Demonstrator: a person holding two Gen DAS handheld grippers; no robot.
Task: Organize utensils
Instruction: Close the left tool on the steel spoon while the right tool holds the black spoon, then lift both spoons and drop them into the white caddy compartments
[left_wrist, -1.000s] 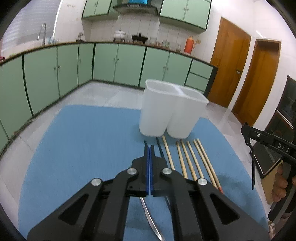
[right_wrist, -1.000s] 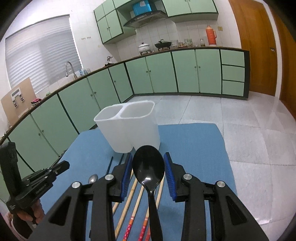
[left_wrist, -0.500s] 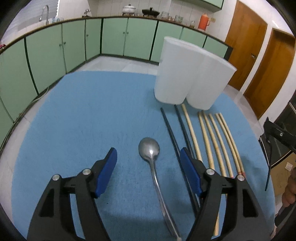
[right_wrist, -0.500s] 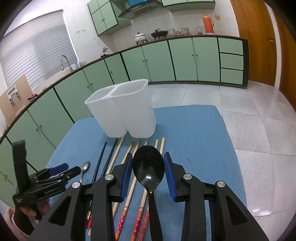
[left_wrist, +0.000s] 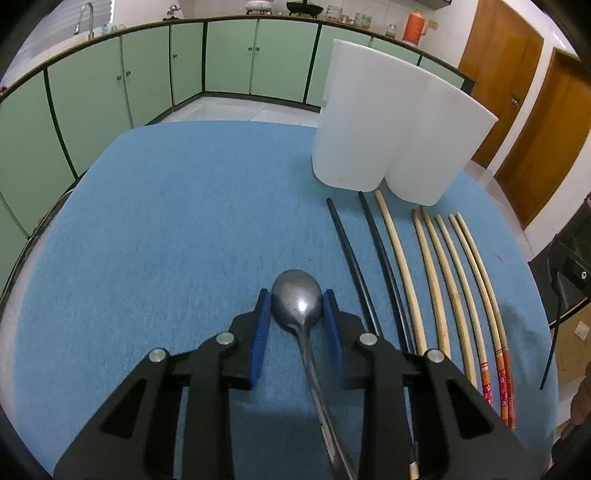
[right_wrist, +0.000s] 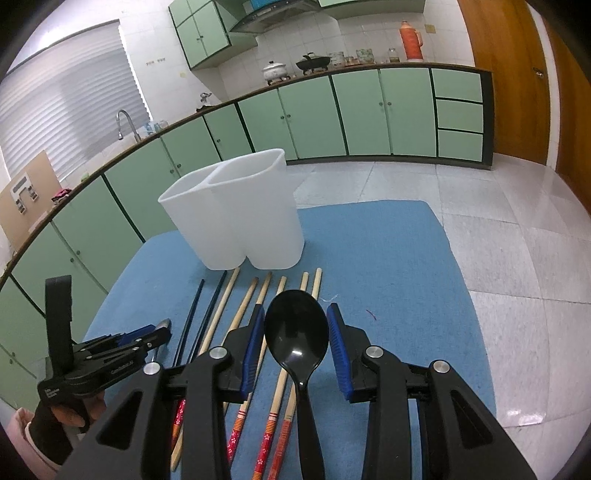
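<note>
A metal spoon (left_wrist: 298, 300) lies on the blue mat (left_wrist: 166, 229). My left gripper (left_wrist: 297, 301) is low over it, jaws closed in on both sides of its bowl. My right gripper (right_wrist: 296, 328) is shut on a black spoon (right_wrist: 296, 332) and holds it above the chopsticks. A white two-compartment holder (left_wrist: 391, 136) stands upright at the far side of the mat; it also shows in the right wrist view (right_wrist: 236, 214). Two black chopsticks (left_wrist: 354, 266) and several bamboo chopsticks (left_wrist: 443, 273) lie in a row in front of it.
Green kitchen cabinets (right_wrist: 362, 114) run along the far wall beyond a tiled floor (right_wrist: 517, 236). Wooden doors (left_wrist: 532, 122) stand to the right. The left gripper (right_wrist: 110, 354) and its hand show at the left of the right wrist view.
My left gripper opened, came down over the metal spoon and closed in around its bowl. My right gripper kept hold of the black spoon and tilted downward a little.
</note>
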